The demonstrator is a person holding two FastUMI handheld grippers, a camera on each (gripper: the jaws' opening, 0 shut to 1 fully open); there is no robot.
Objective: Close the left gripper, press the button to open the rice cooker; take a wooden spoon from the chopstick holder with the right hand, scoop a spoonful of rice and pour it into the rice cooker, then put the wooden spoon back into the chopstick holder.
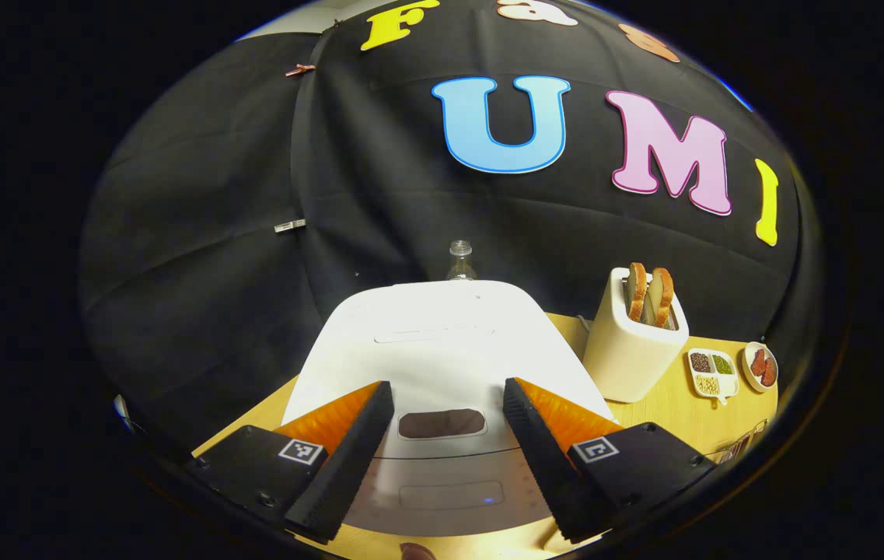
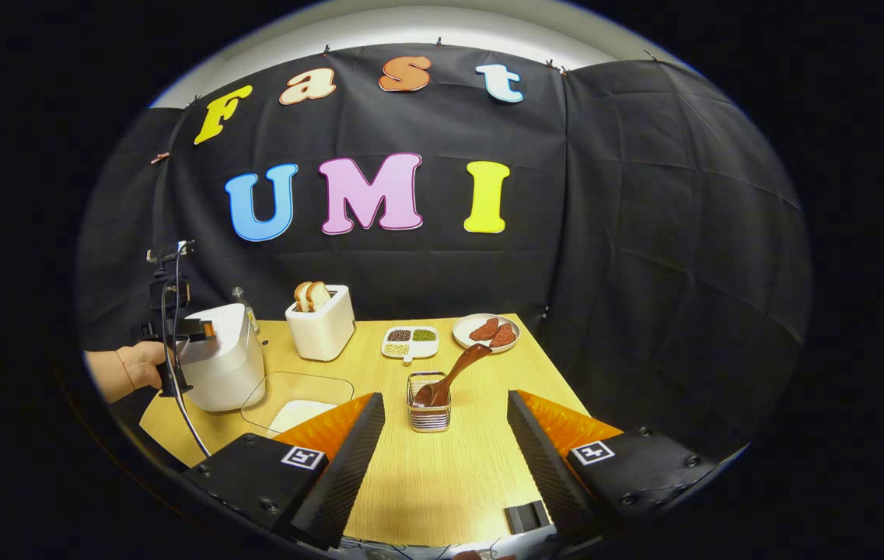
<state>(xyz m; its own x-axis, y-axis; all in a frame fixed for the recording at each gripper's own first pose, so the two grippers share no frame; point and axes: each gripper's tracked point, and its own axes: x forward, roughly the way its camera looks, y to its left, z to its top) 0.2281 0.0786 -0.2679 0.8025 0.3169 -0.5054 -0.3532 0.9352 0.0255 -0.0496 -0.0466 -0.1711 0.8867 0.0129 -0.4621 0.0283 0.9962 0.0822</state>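
The white rice cooker point(image 1: 442, 342) stands with its lid down right under my left gripper point(image 1: 448, 404), whose fingers are open and straddle the dark window on its front point(image 1: 442, 424). In the right gripper view the cooker point(image 2: 220, 358) stands at the table's left, with a hand holding the left gripper point(image 2: 177, 330) over it. A wooden spoon point(image 2: 453, 373) leans in the wire chopstick holder point(image 2: 429, 411) ahead of my right gripper point(image 2: 445, 424), which is open and holds nothing. A clear glass dish of rice point(image 2: 298, 404) lies between cooker and holder.
A white toaster point(image 2: 322, 323) with bread slices stands behind the cooker, next to a divided dish of beans point(image 2: 409, 342) and a plate of red slices point(image 2: 488, 332). A glass bottle point(image 1: 460, 260) stands behind the cooker. A small black block point(image 2: 527, 515) lies near the front edge.
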